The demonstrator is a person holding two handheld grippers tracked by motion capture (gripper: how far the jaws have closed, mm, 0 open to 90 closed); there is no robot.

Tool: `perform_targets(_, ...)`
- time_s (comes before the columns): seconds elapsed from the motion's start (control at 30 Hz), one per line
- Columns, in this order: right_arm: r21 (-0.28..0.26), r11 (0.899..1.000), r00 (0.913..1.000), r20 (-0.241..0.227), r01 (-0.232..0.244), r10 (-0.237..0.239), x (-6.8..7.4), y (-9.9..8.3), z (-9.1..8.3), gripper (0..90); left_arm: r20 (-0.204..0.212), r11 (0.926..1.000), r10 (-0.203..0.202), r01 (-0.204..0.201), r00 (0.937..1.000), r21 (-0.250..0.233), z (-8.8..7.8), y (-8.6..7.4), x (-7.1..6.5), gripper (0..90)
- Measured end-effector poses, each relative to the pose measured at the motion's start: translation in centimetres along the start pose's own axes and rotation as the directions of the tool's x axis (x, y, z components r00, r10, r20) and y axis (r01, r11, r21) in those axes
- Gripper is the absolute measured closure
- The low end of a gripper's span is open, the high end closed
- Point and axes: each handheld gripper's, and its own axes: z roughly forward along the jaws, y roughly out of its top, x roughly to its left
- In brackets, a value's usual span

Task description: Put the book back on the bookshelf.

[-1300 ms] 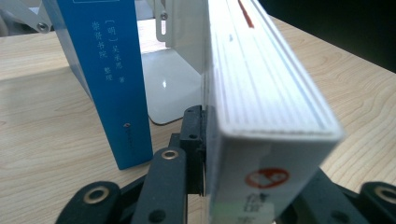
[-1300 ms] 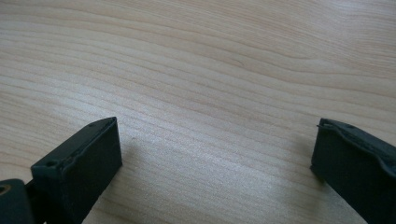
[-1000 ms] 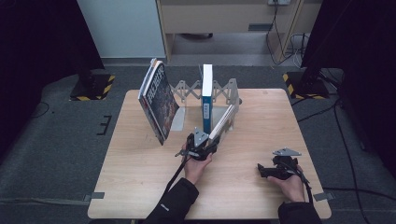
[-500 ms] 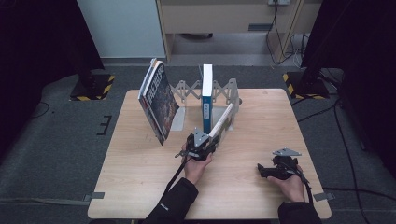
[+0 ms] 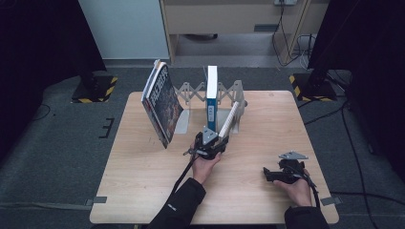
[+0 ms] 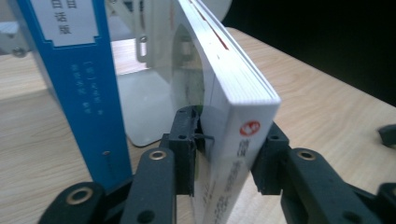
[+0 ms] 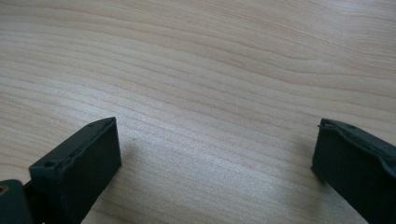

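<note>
A white book (image 5: pixel 229 119) leans to the right on the expanding metal book rack (image 5: pixel 187 90), and its lower spine end lies between the jaws of my left gripper (image 5: pixel 219 139). In the left gripper view the white book (image 6: pixel 233 93) fills the space between the pads of the left gripper (image 6: pixel 229 149). The right pad is against it and a slim gap shows on the left; the jaws have just been opening. A blue book (image 5: pixel 211 93) stands upright just to its left. My right gripper (image 5: pixel 266 173) rests open over bare wood (image 7: pixel 215 70).
A dark-covered book (image 5: pixel 162 106) stands tilted at the left end of the rack. The blue book's spine (image 6: pixel 79 84) and a shiny bookend plate (image 6: pixel 144 107) are close beside the left jaw. Bare table (image 5: pixel 143 191) stretches to the front left.
</note>
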Motion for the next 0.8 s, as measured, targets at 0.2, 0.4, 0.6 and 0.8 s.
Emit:
perform_targets(0.2,-0.002,1.0,1.0,0.001,-0.003,0.003,0.0,0.0,0.0,1.3,0.064,0.9991,0.043,-0.043,0.997,0.005,-1.3,-0.6,-0.1,54.6)
perform_targets(0.4,-0.002,1.0,1.0,0.001,-0.001,0.001,0.0,0.0,0.0,1.2,0.066,0.9992,0.037,-0.038,0.9971,0.014,-2.4,-0.8,0.4,64.7)
perform_targets(0.6,-0.003,1.0,1.0,0.002,-0.004,0.004,0.0,0.0,0.0,1.2,0.08,0.9999,0.01,-0.011,0.9967,0.013,-1.8,-0.7,0.3,70.3)
perform_targets(0.8,-0.003,1.0,1.0,0.002,-0.001,0.001,0.0,0.0,0.0,1.3,0.082,0.9999,0.012,-0.012,0.9965,0.008,-0.8,-0.1,0.1,69.8)
